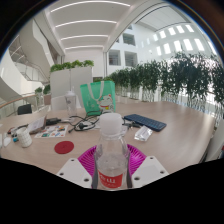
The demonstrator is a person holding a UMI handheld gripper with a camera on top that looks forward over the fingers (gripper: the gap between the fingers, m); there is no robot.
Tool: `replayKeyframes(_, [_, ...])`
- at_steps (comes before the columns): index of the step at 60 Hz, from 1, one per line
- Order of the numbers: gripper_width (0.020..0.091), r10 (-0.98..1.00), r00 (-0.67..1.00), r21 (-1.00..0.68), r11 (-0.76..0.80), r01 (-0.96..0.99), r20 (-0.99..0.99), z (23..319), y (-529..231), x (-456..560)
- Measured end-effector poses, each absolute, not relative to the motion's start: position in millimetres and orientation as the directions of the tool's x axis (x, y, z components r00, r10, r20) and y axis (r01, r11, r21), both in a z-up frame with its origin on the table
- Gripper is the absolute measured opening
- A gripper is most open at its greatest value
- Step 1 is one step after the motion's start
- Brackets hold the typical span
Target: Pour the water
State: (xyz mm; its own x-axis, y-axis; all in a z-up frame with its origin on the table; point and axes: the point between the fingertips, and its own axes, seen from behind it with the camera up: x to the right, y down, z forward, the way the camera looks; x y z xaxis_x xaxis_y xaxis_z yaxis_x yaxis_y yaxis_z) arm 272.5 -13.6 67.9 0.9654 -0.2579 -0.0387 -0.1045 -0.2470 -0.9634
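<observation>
**Bottle in your grip**

Your gripper [111, 168] is pinching the bottle [111, 150], both pink pads against its sides. It stands upright between the fingers, cap on, red label low. Beyond it on the table [175, 125]: a green bag [97, 97], a red coaster [64, 147].

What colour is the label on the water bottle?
Red, on the water bottle held between the fingers; gripper view shows it.

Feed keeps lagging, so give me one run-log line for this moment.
task: pour water | claw: shut on water bottle | bottle: upright, cap on | ahead: red coaster, green bag on table | pour: not begun
</observation>
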Motion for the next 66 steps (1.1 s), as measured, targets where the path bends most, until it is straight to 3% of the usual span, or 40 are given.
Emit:
replayKeyframes(8, [0.0364, -0.273, 0.959, -0.936, -0.312, -0.163, -0.076, 67.3, -9.4, 269.6])
replayKeyframes(11, [0.0364, -0.274, 0.960, -0.940, -0.308, -0.147, -0.060, 84.1, -2.7, 267.6])
replayKeyframes(22, [0.0364, -0.203, 0.957, -0.955, -0.257, 0.151, 0.206, 222.8, 51.0, 221.3])
replayKeyframes(30, [0.0362, -0.118, 0.847, -0.837, -0.275, 0.473, 0.518, 283.2, 102.0, 136.1])
replayKeyframes(36, [0.0363, -0.019, 0.638, -0.614, -0.292, 0.733, 0.770, 278.1, 140.8, 62.7])
replayKeyframes(45, [0.0362, 0.218, 0.118, -0.055, -0.278, 0.959, 0.969, 197.7, 173.4, 2.0])
replayKeyframes(55, [0.0363, 0.334, -0.437, 0.498, -0.125, 0.858, 0.835, 156.8, 180.1, -26.4])
replayKeyframes(61, [0.0363, 0.343, -0.578, 0.636, -0.078, 0.768, 0.740, 158.6, 184.7, -36.5])
replayKeyframes(66, [0.0362, 0.354, -0.600, 0.659, -0.068, 0.749, 0.718, 154.4, 183.8, -42.3])
